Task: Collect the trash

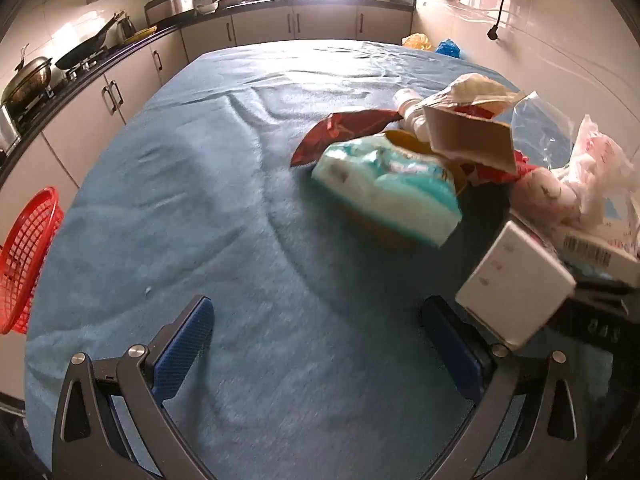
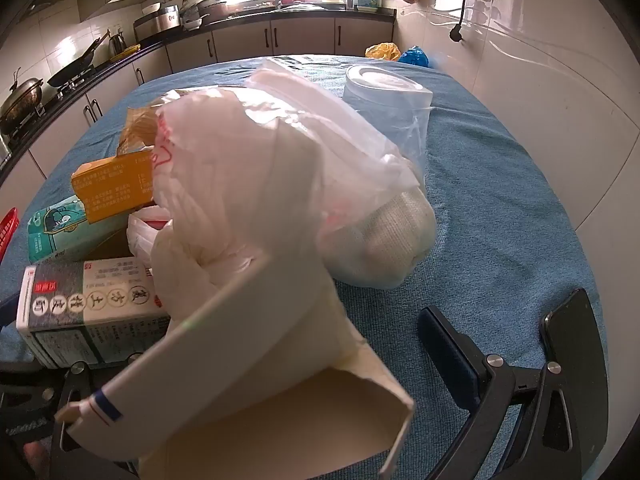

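Left claw (image 1: 316,344): blue-padded jaws spread wide, nothing between them, hovering tilted down over a bare stretch of the blue fleece-covered table (image 1: 200,200).

Right claw (image 2: 280,360): jaws spread wide. Only the right blue-padded finger (image 2: 448,356) is visible; the left one is hidden behind an open white cardboard carton (image 2: 248,360) lying across the near foreground. Whether that carton touches the pads cannot be told.

Trash: heaped in one pile on the table, to the right in the left wrist view. Items seen there: a teal-and-white soft tissue pack (image 1: 388,188), blurred; a crumpled red foil wrapper (image 1: 344,128) behind it; a torn brown cardboard piece (image 1: 472,140) on top; a small white rectangular box (image 1: 516,284) nearest the claw.

Right wrist view of the pile: a crumpled white plastic bag (image 2: 260,168) at the centre; an orange printed cardboard box (image 2: 114,186) and a grey printed carton (image 2: 88,308) to its left; a clear plastic tub with a white lid (image 2: 388,92) behind.

A red plastic mesh basket (image 1: 28,260) sits at the table's left edge, well apart from the pile.
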A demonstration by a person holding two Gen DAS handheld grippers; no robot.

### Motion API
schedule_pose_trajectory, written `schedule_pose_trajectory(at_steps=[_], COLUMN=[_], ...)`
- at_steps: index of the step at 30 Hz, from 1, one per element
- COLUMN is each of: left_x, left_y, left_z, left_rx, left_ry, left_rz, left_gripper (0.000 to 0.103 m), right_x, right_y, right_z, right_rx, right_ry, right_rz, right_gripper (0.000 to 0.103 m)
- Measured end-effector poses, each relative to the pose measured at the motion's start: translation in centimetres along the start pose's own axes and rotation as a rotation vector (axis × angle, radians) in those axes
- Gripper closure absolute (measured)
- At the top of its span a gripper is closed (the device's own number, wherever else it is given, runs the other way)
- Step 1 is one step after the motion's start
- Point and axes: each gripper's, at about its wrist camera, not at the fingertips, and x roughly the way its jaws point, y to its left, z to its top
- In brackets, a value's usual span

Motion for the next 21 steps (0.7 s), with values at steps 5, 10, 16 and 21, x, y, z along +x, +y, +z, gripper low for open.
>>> schedule_pose_trajectory(at_steps=[5,10,16,21], left_x=[-1.5,-3.8,-5.8,-6.4], left_y=[1.5,2.1,2.2,2.2], left_z=[-1.5,-2.7,-4.2,-5.1], left_rx=[-0.035,-0.032,-0.010,-0.024], left_ry=[-0.047,-0.149,-0.214,-0.247], left_rz=[-0.003,0.021,0.012,0.006], left_gripper=[0.000,0.000,0.000,0.000], right_x=[0.0,0.1,-0.6,-3.0], right_y=[-0.1,0.0,0.1,0.1], right_z=[0.0,0.0,-0.6,-2.6], right_rx=[0.001,0.003,-0.005,0.000], right_ry=[0.000,0.001,0.012,-0.033], right_rz=[0.001,-0.003,-0.001,-0.024], right_gripper=[0.000,0.000,0.000,0.000])
